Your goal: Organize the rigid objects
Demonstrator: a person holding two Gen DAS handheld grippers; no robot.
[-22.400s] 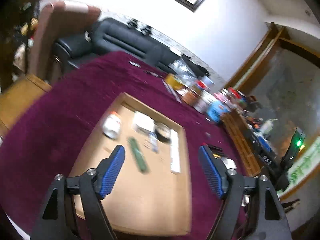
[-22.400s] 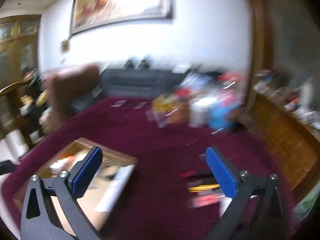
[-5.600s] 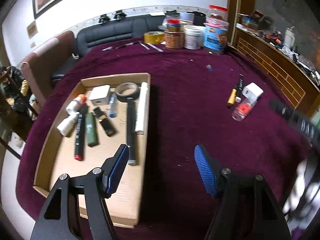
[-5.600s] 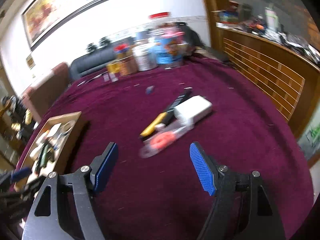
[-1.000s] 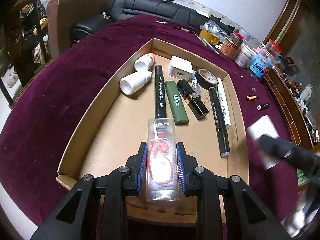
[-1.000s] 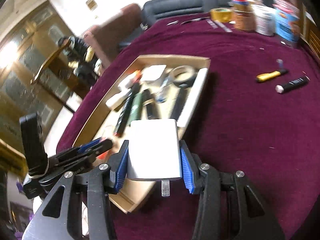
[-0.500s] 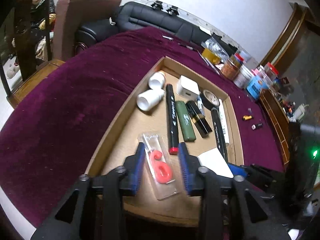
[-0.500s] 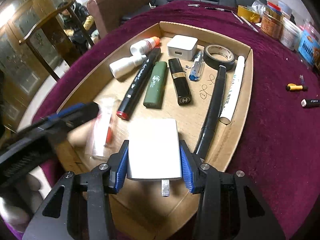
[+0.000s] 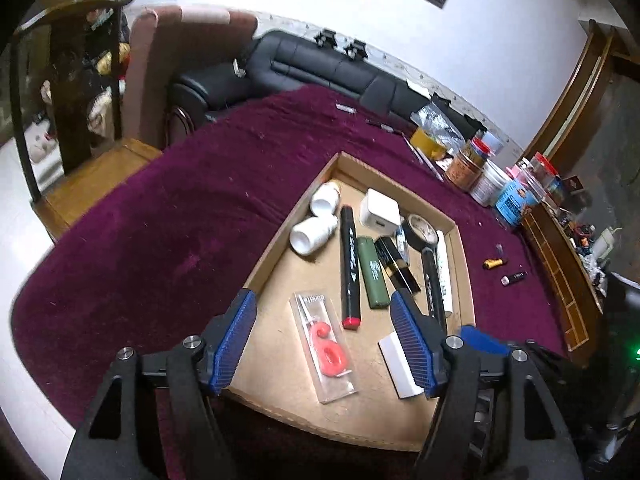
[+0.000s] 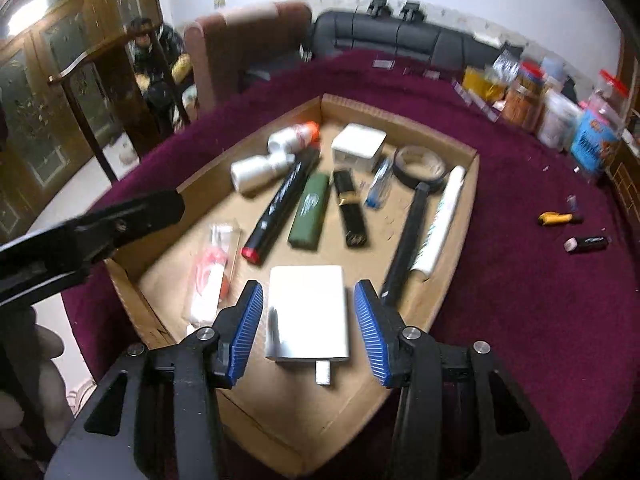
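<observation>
Left claw (image 9: 323,342) is opening over the packaged candle (image 9: 325,350) in the cardboard tray (image 9: 280,236); right claw (image 10: 309,331) is opening, white charger (image 10: 307,312) loose between its pads.

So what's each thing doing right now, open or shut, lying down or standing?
left gripper: jaws opening, not touching anything
right gripper: open, pads look slightly off the charger's sides
candle packet: lying flat in the tray, let go
white charger: lying flat between the right pads
red-tipped marker: lying down, capped
white bottles: tipped on their sides
tape roll: lying flat
tray: open-topped
</observation>
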